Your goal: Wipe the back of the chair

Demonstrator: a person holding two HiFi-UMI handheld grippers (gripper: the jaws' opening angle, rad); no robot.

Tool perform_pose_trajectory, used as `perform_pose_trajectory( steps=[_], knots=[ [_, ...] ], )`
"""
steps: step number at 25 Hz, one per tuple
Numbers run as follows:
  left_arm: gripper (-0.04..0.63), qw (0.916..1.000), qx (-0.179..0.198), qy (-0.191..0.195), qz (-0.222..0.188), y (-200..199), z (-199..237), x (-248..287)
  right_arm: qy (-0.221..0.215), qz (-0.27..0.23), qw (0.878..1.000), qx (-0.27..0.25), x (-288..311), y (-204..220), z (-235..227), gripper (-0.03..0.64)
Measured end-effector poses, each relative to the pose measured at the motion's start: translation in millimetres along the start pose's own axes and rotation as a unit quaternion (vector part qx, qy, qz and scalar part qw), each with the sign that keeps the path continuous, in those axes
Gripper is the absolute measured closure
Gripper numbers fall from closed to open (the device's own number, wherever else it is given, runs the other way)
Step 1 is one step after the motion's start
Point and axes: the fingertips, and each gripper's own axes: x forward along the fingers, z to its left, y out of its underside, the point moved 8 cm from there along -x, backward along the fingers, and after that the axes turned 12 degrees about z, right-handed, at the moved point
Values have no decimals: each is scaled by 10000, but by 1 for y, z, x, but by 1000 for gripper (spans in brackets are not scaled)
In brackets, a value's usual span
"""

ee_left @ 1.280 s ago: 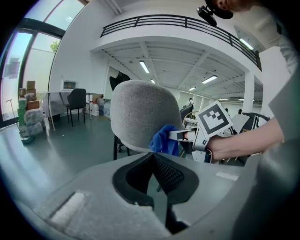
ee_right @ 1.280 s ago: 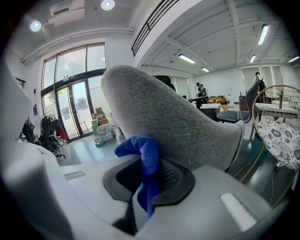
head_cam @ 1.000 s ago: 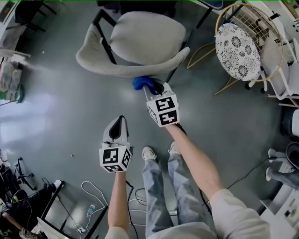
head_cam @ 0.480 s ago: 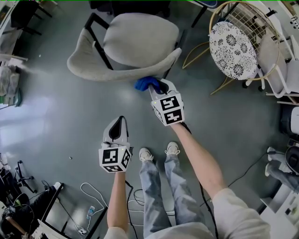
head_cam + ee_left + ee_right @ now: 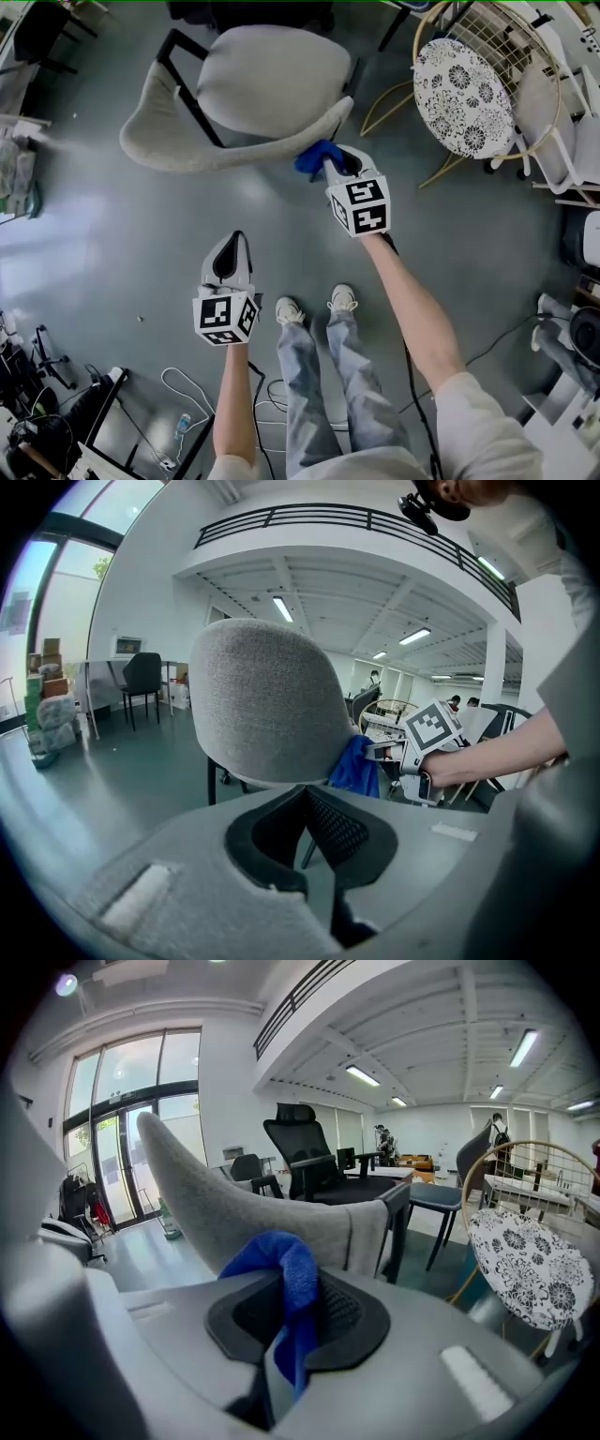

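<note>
The right arm stretched forward and slightly outward, forearm bare, carrying the right gripper [image 5: 336, 167] to the near right end of the chair back [image 5: 234, 150]. Its jaws were clamped on a blue cloth [image 5: 314, 156], whose bunched folds bulged above the dark ribbed pads and rested against the upholstery; the right gripper view showed the cloth [image 5: 286, 1269] pinched between the jaws with a tail hanging down between them. The left arm was kept closer to the body, and the left gripper [image 5: 228, 261] pointed toward the chair [image 5: 272, 80] but stood well apart from it, its jaws meeting at the tips with nothing between them. The chair was a curved shell covered in grey, felt-like fabric, with a rounded seat pad and thin dark legs; from the left gripper view the back [image 5: 267, 700] appeared as a smooth, rounded dome. The cloth looked soft and nubby, like microfibre. Both grippers had pale grey moulded bodies topped by marker cubes. To the right stood a wire-framed chair [image 5: 464, 84] with a round, flower-patterned cushion, on a glossy grey floor [image 5: 122, 234].
</note>
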Motion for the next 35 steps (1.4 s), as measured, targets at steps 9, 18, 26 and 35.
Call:
perform_pose_trajectory(
  steps=[9,18,26,35],
  knots=[
    [591,10000,-1,-35,55,-5,3,6,403,151,9991,41,12,-7,-57,571],
    [591,10000,-1,-59,31,-3,10,2,550,235,9981,-135,12,-5,-65,570],
    [591,10000,36,-14,-52,-2,10,-4,524,188,9983,-155,-13,21,-40,571],
    [591,9999,-28,-38,-122,3,18,-20,95,199,9997,84,-20,47,25,571]
  ],
)
